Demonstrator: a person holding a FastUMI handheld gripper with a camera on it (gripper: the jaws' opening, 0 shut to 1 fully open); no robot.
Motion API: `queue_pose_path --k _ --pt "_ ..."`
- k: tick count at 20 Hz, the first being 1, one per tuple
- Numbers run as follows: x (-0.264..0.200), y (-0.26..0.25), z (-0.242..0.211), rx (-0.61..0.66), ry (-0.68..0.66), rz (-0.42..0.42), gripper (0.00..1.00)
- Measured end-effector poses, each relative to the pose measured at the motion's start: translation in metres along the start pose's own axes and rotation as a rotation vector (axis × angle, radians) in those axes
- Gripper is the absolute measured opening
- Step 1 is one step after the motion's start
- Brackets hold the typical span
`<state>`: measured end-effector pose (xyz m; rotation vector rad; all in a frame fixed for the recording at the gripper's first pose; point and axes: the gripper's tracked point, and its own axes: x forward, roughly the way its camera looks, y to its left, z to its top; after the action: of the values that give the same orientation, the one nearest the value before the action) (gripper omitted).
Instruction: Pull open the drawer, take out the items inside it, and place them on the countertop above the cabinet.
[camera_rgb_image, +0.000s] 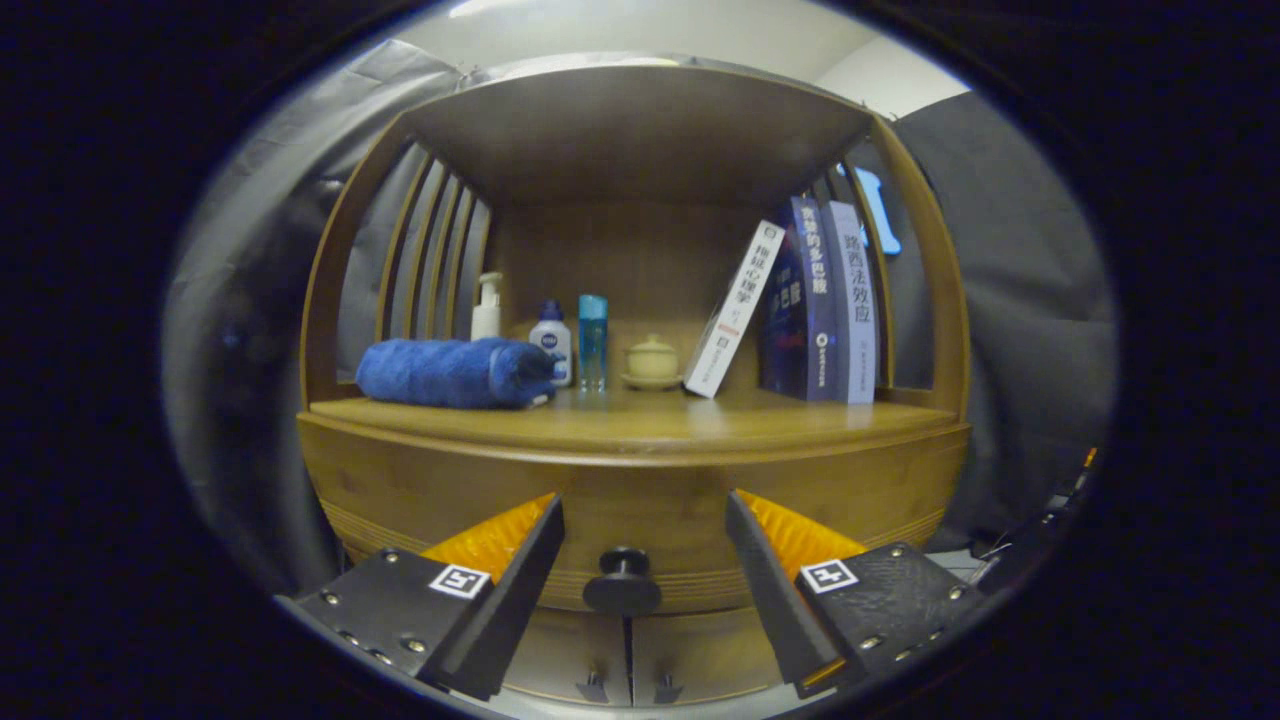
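The gripper (642, 520) is open, with its two fingers spread wide. The round black drawer knob (622, 583) sits between them, but neither finger touches it yet. The knob is in the middle of the brown wooden drawer front (640, 500), and the drawer looks shut, so the things inside it are hidden.

Above the drawer is the smooth wooden tabletop (640, 420) of the cabinet. On the left lies a rolled blue towel (450, 372). Behind it stand a white pump bottle (487, 306), a small white bottle with a blue cap (551, 334) and a tall clear blue bottle (592, 340). A little pale pot with a lid (652, 358) sits in the middle. On the right, a white book (735, 308) leans on two dark blue books (825, 300).

I think the next step is to close on the knob and pull. The knob is small and round, so the fingers could slip off if they close too far forward or pull crooked. The tabletop is crowded too, so the things taken out could bump the bottles and tip them. The near front part has the most bare room.
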<state>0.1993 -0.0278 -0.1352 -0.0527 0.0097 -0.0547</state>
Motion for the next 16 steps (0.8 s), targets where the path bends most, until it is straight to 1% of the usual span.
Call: queue_pose_path --k 3,5,7,9,11,13,14,16 --pt "0.002 0.009 -0.017 -0.003 0.053 0.023 0.97" --pt "0.002 0.005 -0.025 -0.018 0.073 0.01 0.71" --pt "0.003 0.01 -0.025 -0.009 0.074 0.032 0.44" --pt "0.005 0.011 -0.029 -0.036 0.085 0.054 0.43" --pt "0.001 0.01 -0.031 -0.062 0.106 0.051 0.37" --pt "-0.006 0.008 -0.03 -0.045 0.105 0.033 0.37" --pt "-0.009 0.008 -0.03 -0.022 0.105 0.03 0.26" --pt "-0.021 0.008 -0.031 0.006 0.111 0.028 0.26"
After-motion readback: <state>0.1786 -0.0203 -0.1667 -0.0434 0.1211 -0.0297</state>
